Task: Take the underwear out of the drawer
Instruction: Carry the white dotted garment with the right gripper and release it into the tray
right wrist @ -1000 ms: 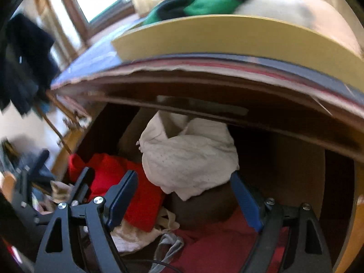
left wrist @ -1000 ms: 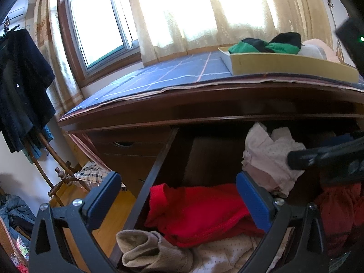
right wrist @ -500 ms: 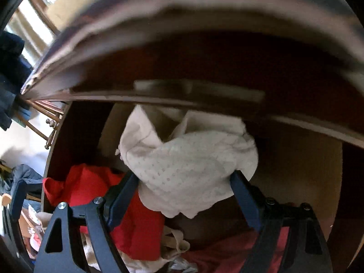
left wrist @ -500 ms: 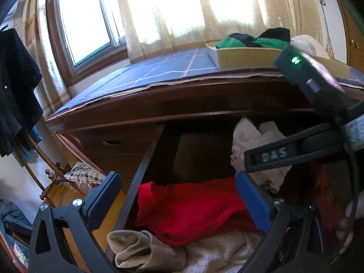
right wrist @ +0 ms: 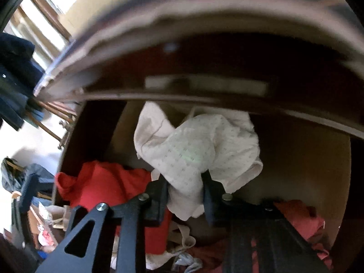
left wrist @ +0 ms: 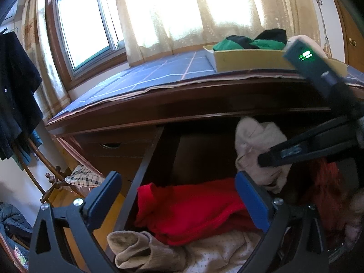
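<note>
The open wooden drawer (left wrist: 145, 166) holds a heap of clothes. A pale dotted piece of underwear (right wrist: 195, 150) stands bunched at the drawer's back. My right gripper (right wrist: 185, 190) has just been closing, and its jaws now pinch the lower fold of that underwear. In the left wrist view the same underwear (left wrist: 254, 141) shows behind the right gripper's dark finger (left wrist: 295, 152). My left gripper (left wrist: 177, 193) hangs open over the drawer's front left corner, above a red garment (left wrist: 191, 207), with nothing between its fingers.
A beige sock (left wrist: 136, 250) and a dotted cloth (left wrist: 218, 252) lie at the drawer's front. On the blue-covered desk top (left wrist: 159, 72) stands a yellow tray (left wrist: 250, 60) with green and black clothes. Dark clothes (left wrist: 16, 91) hang at the left. The desk edge (right wrist: 204, 68) overhangs the drawer.
My right gripper dropped toward the pale underwear and its jaws went from wide apart to pinched on the fabric. The left gripper stayed where it was, open.
</note>
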A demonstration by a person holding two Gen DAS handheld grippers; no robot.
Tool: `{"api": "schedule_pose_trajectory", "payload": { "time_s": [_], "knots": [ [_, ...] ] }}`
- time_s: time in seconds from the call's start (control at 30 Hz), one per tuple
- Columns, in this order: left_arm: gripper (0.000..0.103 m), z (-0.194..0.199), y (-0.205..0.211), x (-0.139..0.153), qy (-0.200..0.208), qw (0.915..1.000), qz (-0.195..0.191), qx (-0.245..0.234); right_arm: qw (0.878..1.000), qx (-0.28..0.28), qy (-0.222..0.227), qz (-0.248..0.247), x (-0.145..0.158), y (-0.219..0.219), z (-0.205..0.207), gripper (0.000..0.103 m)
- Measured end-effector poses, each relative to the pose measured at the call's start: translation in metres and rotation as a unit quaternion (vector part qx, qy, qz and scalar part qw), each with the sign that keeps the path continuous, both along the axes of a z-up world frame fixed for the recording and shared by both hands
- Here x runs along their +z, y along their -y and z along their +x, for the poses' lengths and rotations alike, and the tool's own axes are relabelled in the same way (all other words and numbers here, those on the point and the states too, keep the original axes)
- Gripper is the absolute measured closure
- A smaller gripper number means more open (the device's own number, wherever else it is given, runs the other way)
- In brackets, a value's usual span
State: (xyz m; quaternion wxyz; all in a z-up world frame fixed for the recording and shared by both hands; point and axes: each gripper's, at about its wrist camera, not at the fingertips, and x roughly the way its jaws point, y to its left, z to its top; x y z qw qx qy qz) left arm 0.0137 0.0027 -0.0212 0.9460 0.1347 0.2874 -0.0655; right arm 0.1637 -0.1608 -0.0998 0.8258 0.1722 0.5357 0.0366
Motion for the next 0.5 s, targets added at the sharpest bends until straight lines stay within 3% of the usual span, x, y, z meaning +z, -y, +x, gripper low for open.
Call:
{"api": "schedule_pose_trajectory", "payload": {
  "time_s": [0.5],
  "knots": [
    [0.002,-0.002,0.004,0.0,0.008,0.9999,0.014,0.003,0.993,-0.046,0.088,0.062,0.056,0.039,-0.076,0.077]
  ]
}}
